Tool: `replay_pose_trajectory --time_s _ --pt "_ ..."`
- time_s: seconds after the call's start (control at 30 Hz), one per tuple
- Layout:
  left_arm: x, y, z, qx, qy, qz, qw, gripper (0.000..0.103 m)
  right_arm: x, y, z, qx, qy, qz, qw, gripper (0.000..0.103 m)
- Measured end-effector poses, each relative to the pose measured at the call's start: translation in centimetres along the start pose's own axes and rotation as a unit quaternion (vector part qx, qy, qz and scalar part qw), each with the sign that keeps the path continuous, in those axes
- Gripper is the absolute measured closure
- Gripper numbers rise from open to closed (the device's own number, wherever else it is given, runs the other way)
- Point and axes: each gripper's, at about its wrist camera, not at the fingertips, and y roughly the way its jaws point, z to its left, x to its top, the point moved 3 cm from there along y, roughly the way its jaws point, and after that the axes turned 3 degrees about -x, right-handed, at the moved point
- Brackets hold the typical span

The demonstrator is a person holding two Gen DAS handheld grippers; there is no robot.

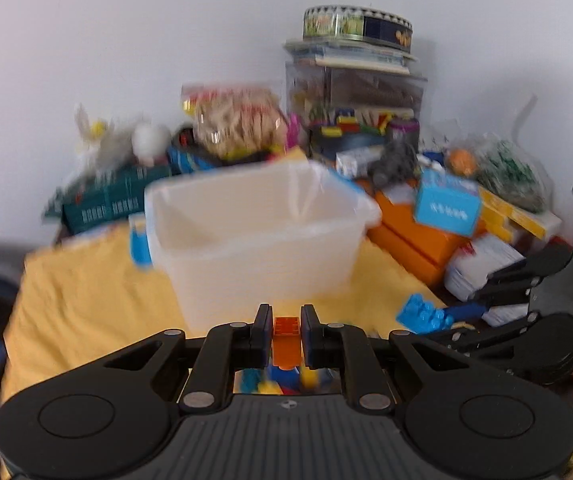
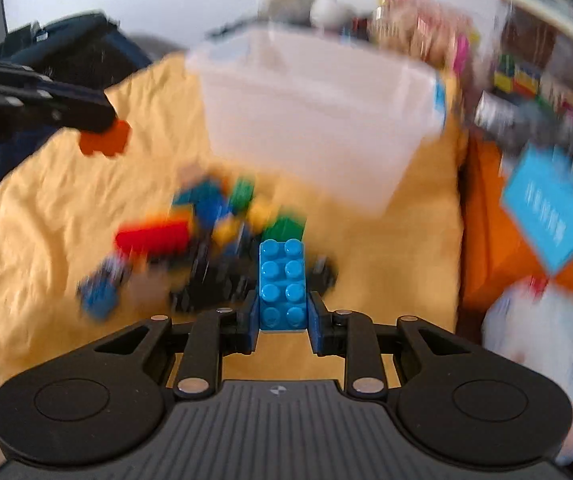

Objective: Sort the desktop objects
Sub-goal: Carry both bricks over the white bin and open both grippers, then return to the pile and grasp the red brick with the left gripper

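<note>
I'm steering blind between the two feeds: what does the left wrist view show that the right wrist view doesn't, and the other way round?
Only the left wrist view: the round tin atop the clear drawer box, and the green basket.

Only the right wrist view: the loose brick pile spread out on the cloth.

Both: the translucent bin on the yellow cloth, the left gripper shut on the orange brick, the right gripper shut on the blue brick.

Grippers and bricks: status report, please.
Left gripper shut on orange brick. Right gripper shut on blue brick. Clear bin ahead, path unobstructed.
</note>
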Motion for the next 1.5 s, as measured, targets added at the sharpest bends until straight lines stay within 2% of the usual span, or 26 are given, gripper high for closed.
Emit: replay_pose_trajectory --time_s 0.17,0.27,0.37,0.4,0.43,0.47,0.5,0.57,0.67,0.77,0.93,1.0,1.1,1.3,1.4,1.5 --pt "6.5 1.5 1.2 0.033 0.048 -0.063 0.9963 0.086 6.2 0.0 -2.4 -0.020 0.018 -0.070 0.997 0.076" --pt "9.6 4.5 2.7 0.041 0.049 -0.076 0.9950 0.086 9.8 0.8 -4.0 -0.034 0.033 -0.098 0.994 0.076" --pt "11.0 9.4 4.6 0.034 0.035 -0.046 0.9977 0.082 13.1 2.6 -5.3 -0.047 0.064 -0.109 0.991 0.074" --pt "10.8 10.7 4.8 0.036 0.031 -0.031 0.9984 0.075 14.1 3.4 -5.7 -0.061 0.071 -0.114 0.989 0.070" --pt "10.3 11.4 4.8 0.038 0.027 -0.016 0.9988 0.075 14.4 4.1 -5.8 -0.070 0.070 -0.113 0.989 0.056" --pt "9.8 11.5 4.5 0.036 0.028 -0.012 0.9989 0.073 14.7 4.8 -5.9 -0.075 0.069 -0.104 0.989 0.056" --pt "9.1 11.0 4.1 0.033 0.036 -0.018 0.9987 0.066 14.7 5.1 -5.9 -0.078 0.068 -0.101 0.989 0.058" --pt "7.8 9.9 3.3 0.035 0.047 -0.024 0.9980 0.055 14.0 5.1 -5.7 -0.069 0.068 -0.099 0.990 0.058" --pt "5.8 8.6 2.5 0.022 0.043 -0.016 0.9987 0.054 12.3 5.0 -5.2 -0.069 0.055 -0.085 0.992 0.058" --pt "3.8 7.3 1.7 0.014 0.028 -0.003 0.9995 0.054 10.5 4.8 -4.5 -0.046 0.056 -0.074 0.995 0.058" --pt "0.0 3.6 0.4 -0.002 -0.037 -0.015 0.9992 0.053 7.2 4.2 -2.6 -0.038 0.021 -0.057 0.997 0.057" --pt "-2.1 2.1 0.1 -0.009 -0.062 -0.012 0.9979 0.044 5.5 3.6 -2.0 -0.019 0.024 -0.053 0.998 0.056" --pt "-5.2 0.7 -0.4 0.001 -0.072 0.013 0.9973 0.042 1.8 2.8 -1.1 0.008 0.026 -0.036 0.999 0.057" --pt "-10.6 1.2 -1.1 -0.009 -0.102 0.100 0.9897 0.042 -4.9 3.8 0.5 0.055 0.018 0.048 0.997 0.068" --pt "-11.4 1.5 -1.8 -0.014 -0.091 0.119 0.9886 0.042 -7.0 4.5 1.4 0.060 0.017 0.084 0.995 0.068" --pt "-11.4 1.6 -2.6 -0.018 -0.068 0.120 0.9903 0.042 -7.3 4.1 2.3 0.049 0.003 0.077 0.996 0.068"
